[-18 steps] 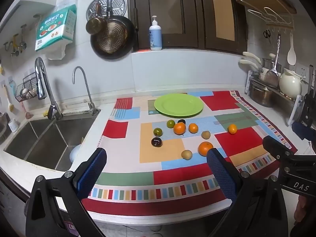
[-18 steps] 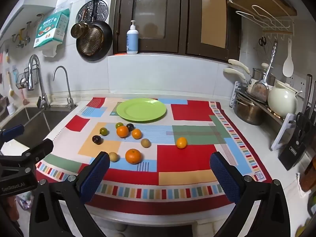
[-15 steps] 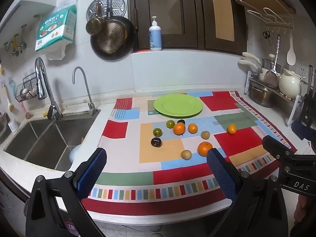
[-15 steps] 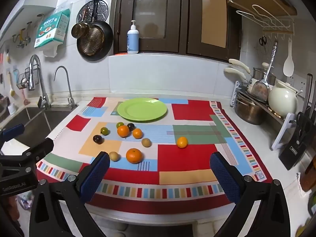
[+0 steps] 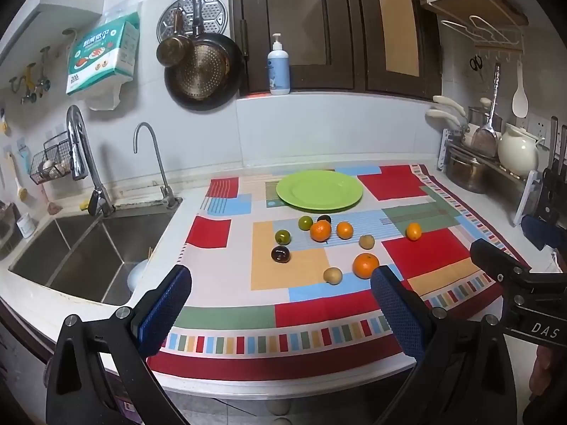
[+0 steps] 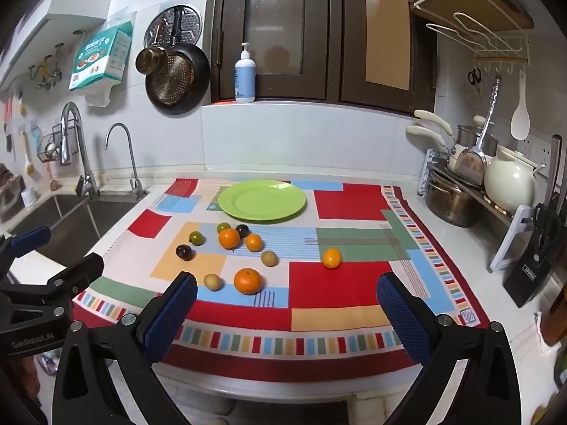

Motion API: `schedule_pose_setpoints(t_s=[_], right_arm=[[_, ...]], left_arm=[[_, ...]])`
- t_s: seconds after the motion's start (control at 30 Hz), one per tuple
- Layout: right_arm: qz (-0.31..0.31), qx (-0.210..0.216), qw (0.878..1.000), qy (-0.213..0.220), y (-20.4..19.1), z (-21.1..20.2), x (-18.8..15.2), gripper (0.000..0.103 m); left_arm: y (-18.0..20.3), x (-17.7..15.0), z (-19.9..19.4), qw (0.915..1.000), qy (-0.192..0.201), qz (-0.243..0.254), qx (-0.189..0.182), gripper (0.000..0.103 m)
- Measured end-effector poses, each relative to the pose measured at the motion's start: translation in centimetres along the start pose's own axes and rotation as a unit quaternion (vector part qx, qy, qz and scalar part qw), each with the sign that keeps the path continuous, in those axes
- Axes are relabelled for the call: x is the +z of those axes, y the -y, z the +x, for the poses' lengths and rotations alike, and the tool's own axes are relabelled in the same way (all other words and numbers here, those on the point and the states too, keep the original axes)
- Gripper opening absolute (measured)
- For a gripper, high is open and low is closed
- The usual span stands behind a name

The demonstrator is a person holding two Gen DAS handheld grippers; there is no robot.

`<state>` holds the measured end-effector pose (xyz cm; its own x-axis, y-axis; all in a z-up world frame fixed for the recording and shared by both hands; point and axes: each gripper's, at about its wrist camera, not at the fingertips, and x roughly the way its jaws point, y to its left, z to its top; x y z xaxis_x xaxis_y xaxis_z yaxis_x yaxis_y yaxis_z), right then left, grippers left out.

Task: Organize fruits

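A green plate lies empty at the back of a colourful cloth. In front of it lie several loose fruits: a large orange, a second orange, a small orange apart at the right, brownish kiwis, green fruits and dark plums. My left gripper is open and empty above the cloth's front edge. My right gripper is open and empty, beside it to the right.
A steel sink with taps lies left of the cloth. A pot, white kettle and utensil rack stand at the right, with a knife block nearer. Pans hang on the back wall.
Both grippers have crept slightly forward and to the left; the fruits and plate have not moved.
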<state>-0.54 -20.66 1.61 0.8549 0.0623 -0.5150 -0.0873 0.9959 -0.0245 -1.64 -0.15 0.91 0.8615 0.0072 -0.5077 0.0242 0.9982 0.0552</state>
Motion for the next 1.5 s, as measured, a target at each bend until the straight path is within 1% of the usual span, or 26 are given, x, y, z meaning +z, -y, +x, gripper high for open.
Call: schedule_pose_setpoints(t_s=[0.67,1.5], right_arm=[[-0.002,0.002,1.000,0.005,0.0,-0.8,-0.2,0.102],[-0.004,0.004,1.000,0.016,0.2,-1.7,0.1,0.102]], left_arm=[[0.3,0.1,-0.4,1.0000,0.003,0.001,0.000,0.103],[0.7,0.2,-1.2,0.9997,0.021,0.009,-0.003,0.103]])
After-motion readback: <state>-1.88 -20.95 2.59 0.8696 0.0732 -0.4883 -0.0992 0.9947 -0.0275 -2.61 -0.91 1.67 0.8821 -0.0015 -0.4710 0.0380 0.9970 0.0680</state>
